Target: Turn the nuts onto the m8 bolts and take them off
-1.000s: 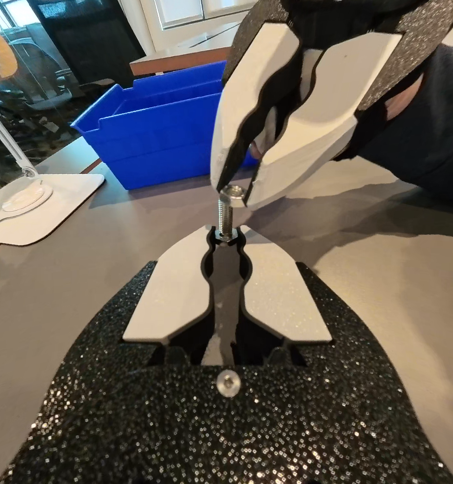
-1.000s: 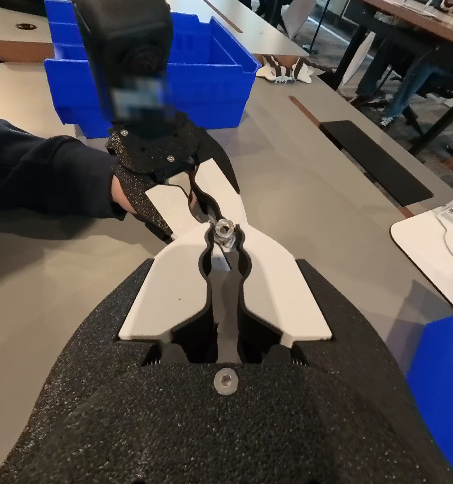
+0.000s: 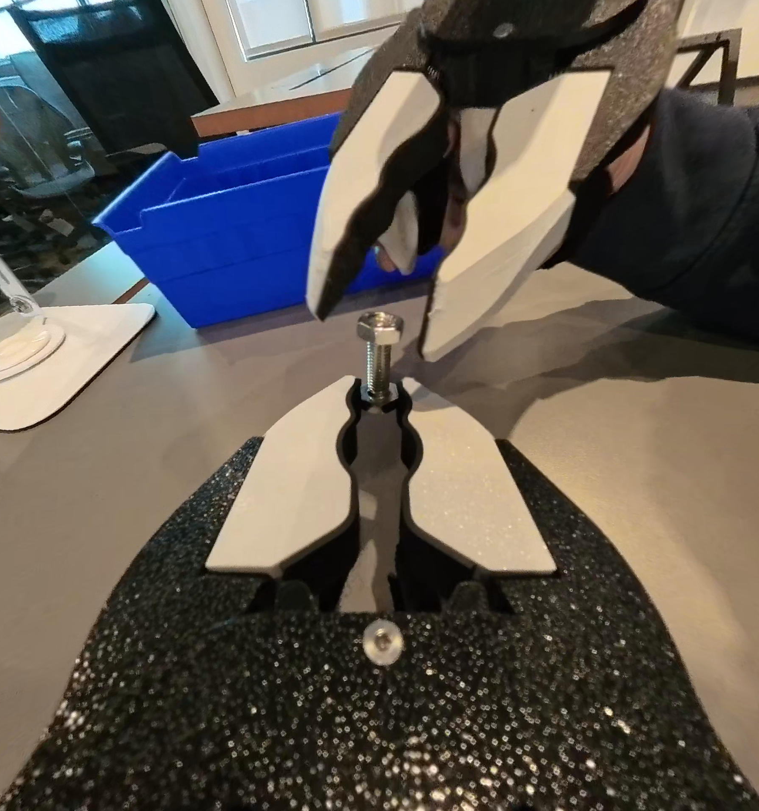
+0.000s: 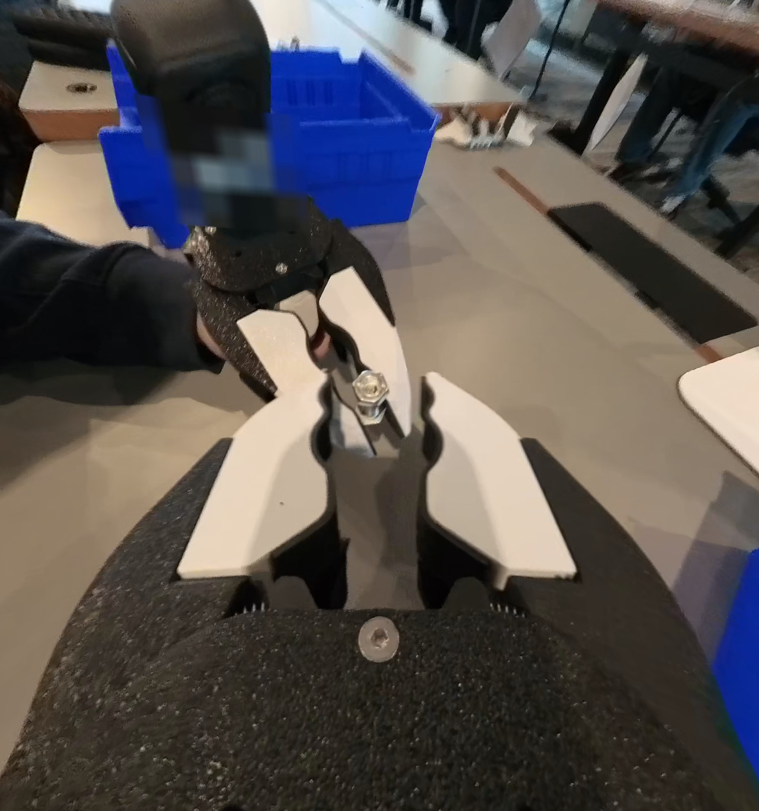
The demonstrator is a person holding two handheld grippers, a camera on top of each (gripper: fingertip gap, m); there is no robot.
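The bolt (image 3: pixel 378 356) stands upright over the grey desk (image 3: pixel 632 461), its hexagonal head on top and its threaded shank running down into a nut (image 3: pixel 376 397) at the lower end. The left tool (image 3: pixel 376 392) is narrowed around that nut: its two white fingers (image 3: pixel 289 474) close in on either side, and the nut sits pinched in the notch at their tips, so the bolt is carried by the nut.

The right tool (image 3: pixel 371 327) hangs above the bolt, tilted downward from the far right of it, with its fingers spread wide. One fingertip sits just above and to the left of the bolt head, the other to the right of it, and neither touches the head. In the right wrist view the bolt head (image 4: pixel 370 387) shows between this tool's own white fingers (image 4: pixel 263 482), with a clear gap on both sides, and the left tool (image 4: pixel 379 432) reaches in from beyond the bolt, held by a hand in a dark sleeve (image 4: pixel 83 307).

Behind the bolt, farther back on the desk, stands a blue bin (image 3: pixel 237 245). To the left of the bolt, well apart, lies a white flat base (image 3: pixel 53 351) with a slender stem rising from it. To the right of the bolt in the right wrist view, a black mat (image 4: pixel 649 267) lies flat on the desk.
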